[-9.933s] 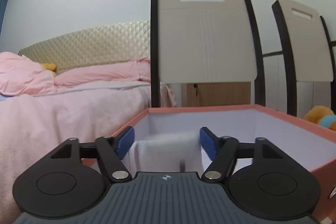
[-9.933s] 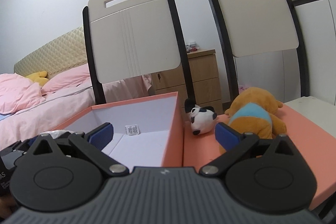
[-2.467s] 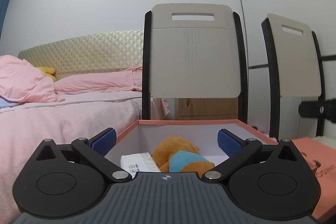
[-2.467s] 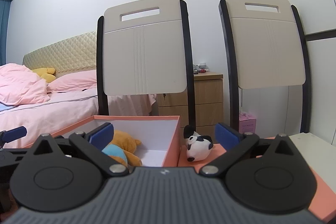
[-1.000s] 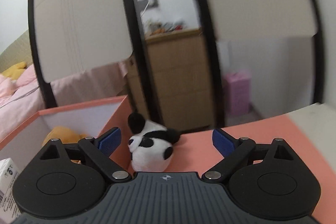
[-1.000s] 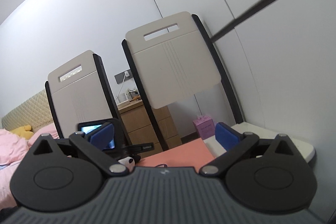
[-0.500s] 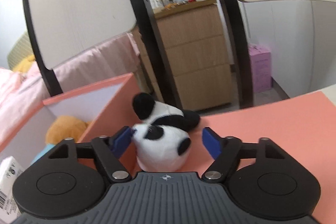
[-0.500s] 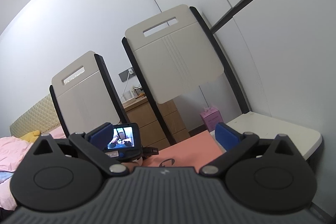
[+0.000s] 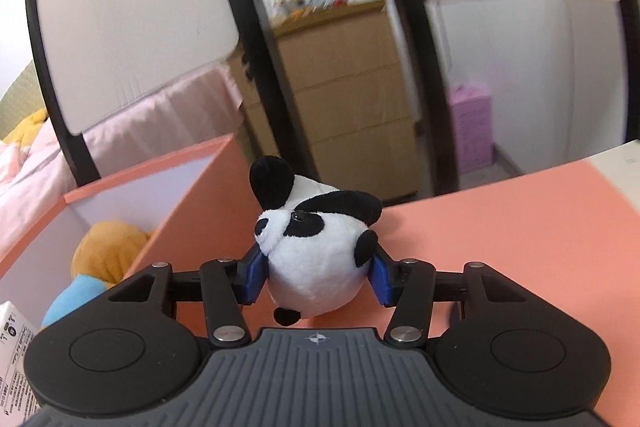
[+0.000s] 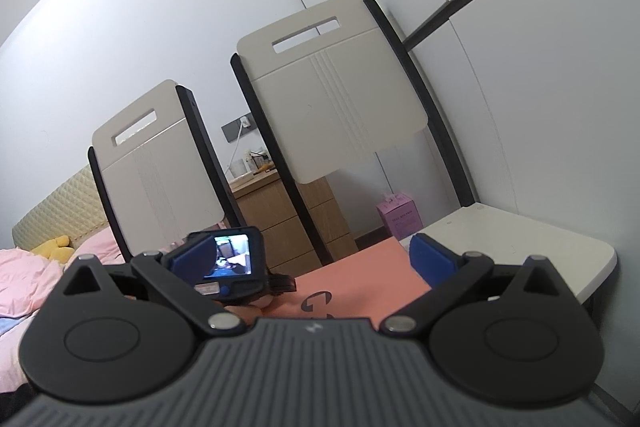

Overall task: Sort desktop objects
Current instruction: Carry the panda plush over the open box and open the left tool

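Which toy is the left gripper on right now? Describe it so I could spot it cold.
Find the open salmon box; just right of its outer wall, on the salmon mat, sits the panda plush, pinched by the left gripper. It is black and white, unlike the orange and blue plush inside the box.

Two chair backs, cream panels in black frames, stand behind the surface (image 10: 520, 235): one (image 10: 332, 107) nearer the wall, the other (image 10: 156, 171) nearer the bed (image 10: 24, 279). Between them a wooden drawer chest (image 9: 352, 99) carries small clutter on top. A pink carton (image 10: 400, 217) sits on the floor beside it. A yellow plush (image 10: 52, 245) lies against the quilted headboard (image 10: 56, 211).
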Demonstrator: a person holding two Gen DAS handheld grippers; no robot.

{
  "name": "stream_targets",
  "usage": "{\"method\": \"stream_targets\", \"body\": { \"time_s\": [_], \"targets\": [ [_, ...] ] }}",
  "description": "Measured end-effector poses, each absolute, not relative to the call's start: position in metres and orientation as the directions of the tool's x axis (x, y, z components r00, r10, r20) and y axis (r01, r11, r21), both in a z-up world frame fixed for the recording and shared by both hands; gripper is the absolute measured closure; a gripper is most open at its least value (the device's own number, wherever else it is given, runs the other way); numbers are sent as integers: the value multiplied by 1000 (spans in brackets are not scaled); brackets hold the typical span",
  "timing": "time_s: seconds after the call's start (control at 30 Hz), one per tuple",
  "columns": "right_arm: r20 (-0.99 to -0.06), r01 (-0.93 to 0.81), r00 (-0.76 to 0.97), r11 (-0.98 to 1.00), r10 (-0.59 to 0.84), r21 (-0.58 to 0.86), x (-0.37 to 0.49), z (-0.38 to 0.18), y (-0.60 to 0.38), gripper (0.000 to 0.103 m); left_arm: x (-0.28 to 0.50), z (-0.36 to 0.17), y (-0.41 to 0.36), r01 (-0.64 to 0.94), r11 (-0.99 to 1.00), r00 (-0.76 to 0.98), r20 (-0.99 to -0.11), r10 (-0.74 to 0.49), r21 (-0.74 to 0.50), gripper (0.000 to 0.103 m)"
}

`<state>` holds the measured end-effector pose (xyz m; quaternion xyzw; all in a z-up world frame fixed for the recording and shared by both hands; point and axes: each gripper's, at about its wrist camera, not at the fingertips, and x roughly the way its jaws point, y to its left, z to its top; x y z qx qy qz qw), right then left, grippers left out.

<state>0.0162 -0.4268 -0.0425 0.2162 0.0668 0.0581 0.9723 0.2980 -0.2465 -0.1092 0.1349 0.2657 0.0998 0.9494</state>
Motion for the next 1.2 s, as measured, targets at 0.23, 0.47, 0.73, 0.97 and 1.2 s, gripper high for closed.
{"method": "stream_targets", "body": {
  "time_s": [0.23, 0.47, 0.73, 0.97, 1.2],
  "targets": [
    [-107, -51, 989, 909, 104, 414, 22, -41, -416, 0, 221, -48, -235, 13, 978, 930, -362, 65, 209, 47],
    [-97, -53, 991, 926, 96, 374, 29, -38, -387, 0, 156, -1, -177, 48, 984, 974, -228, -8, 171, 47],
    [-108, -80, 987, 950, 118, 302, 42, -35, -342, 0, 124, -33, -79, -1, 991, 979, -202, 27, 132, 46],
    [-120, -115, 982, 963, 148, 243, 68, -36, -291, 0, 126, -64, -45, 0, 991, 978, -207, 28, 134, 46],
    [-147, -111, 980, 978, 137, 177, 96, -40, -252, 0, 132, -82, -26, 29, 996, 964, -265, -6, 83, 46]
  ]
}}
